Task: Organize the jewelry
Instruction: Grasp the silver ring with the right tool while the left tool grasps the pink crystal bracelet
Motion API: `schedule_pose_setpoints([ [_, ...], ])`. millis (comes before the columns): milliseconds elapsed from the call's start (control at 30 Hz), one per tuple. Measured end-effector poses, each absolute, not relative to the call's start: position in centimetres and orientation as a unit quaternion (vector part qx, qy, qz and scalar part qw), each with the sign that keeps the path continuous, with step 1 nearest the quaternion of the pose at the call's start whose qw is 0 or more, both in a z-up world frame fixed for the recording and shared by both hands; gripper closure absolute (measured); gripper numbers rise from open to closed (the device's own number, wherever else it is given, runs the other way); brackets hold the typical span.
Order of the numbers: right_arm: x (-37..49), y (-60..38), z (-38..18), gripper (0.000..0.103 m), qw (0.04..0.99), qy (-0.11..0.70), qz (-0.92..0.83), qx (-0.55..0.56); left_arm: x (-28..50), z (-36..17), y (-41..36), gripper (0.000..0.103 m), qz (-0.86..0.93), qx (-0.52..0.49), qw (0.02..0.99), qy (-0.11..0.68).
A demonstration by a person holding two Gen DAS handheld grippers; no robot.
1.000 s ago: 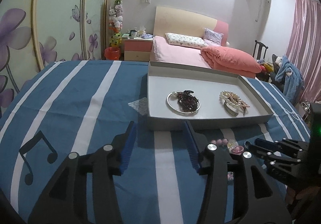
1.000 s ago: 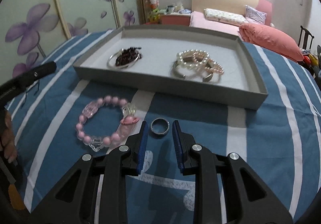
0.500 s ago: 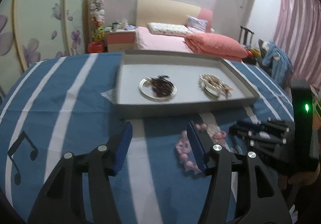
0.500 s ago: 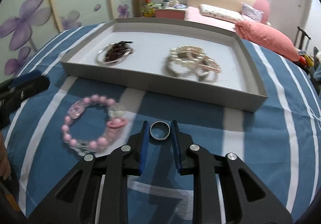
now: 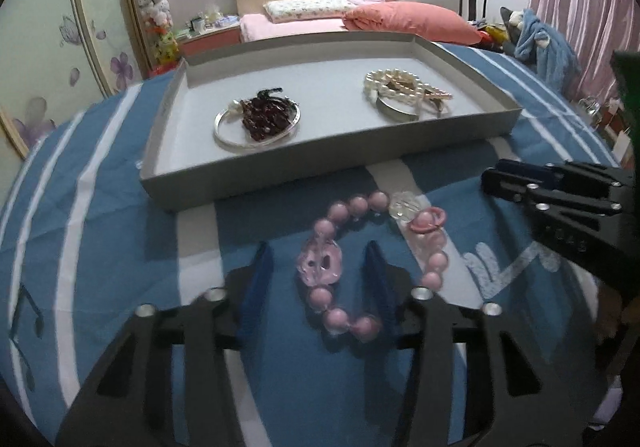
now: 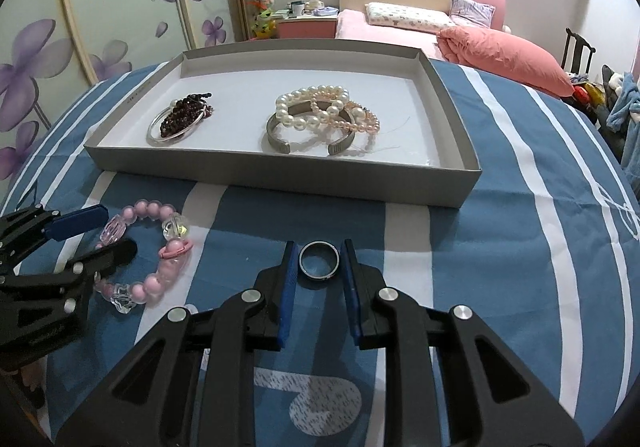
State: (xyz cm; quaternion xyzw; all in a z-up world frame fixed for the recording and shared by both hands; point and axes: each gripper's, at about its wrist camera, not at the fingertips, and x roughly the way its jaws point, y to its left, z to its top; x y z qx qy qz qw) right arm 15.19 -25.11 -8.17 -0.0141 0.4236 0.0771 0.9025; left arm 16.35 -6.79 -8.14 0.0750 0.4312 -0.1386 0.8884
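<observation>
A pink bead bracelet (image 5: 352,259) lies on the blue striped cloth in front of the grey tray (image 5: 320,175). My left gripper (image 5: 318,259) is open with its jaws on either side of the bracelet's left half; it also shows in the right wrist view (image 6: 96,237), straddling the bracelet (image 6: 160,271). A silver ring (image 6: 319,261) lies on the cloth between the jaws of my right gripper (image 6: 319,259), which are close on both sides of it. The grey tray (image 6: 280,183) holds a silver bangle with dark beads (image 6: 180,119) and pearl bracelets (image 6: 320,111).
The table carries a blue cloth with white stripes (image 6: 520,247). A bed with pink pillows (image 6: 500,51) and a flowered wardrobe (image 6: 80,27) stand behind. My right gripper shows at the right of the left wrist view (image 5: 560,191).
My left gripper moved right and forward until its jaws straddled the pink bracelet. My right gripper advanced onto the ring, which now sits between its narrowed jaws.
</observation>
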Motion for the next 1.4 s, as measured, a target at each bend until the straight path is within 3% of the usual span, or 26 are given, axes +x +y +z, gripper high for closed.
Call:
schedule_pose_setpoints([
  [100, 15.2, -25.1, -8.2, 0.08, 0.902, 0.424, 0.078, -0.013, 16.7, -8.0, -6.0, 0.08, -0.13, 0.065, 0.888, 0.436],
  [433, 15.2, -25.1, -8.1, 0.08, 0.902, 0.424, 0.078, -0.014, 16.7, -7.9, -2.2, 0.076, -0.093, 0.038, 0.895, 0.434],
  [533, 15.2, -25.1, -8.1, 0.08, 0.902, 0.424, 0.078, -0.013, 16.6, -7.8, -2.4, 0.069, -0.098, 0.045, 0.894, 0.434],
  [800, 15.2, -25.1, -8.1, 0.08, 0.902, 0.424, 0.078, -0.013, 16.6, -7.8, -2.5, 0.069, -0.098, 0.045, 0.894, 0.435],
  [867, 15.2, -25.1, -8.1, 0.08, 0.902, 0.424, 0.078, -0.013, 16.7, -7.8, -2.5, 0.07, -0.099, 0.044, 0.894, 0.435],
  [967, 15.2, -25.1, -8.1, 0.08, 0.902, 0.424, 0.078, -0.012, 16.7, -7.8, -2.2, 0.08, -0.094, 0.036, 0.895, 0.434],
  [1400, 14.0, -25.8, -7.7, 0.081, 0.907, 0.413, 0.08, 0.02, 14.9, -6.9, -0.3, 0.08, -0.093, -0.025, 0.903, 0.418],
])
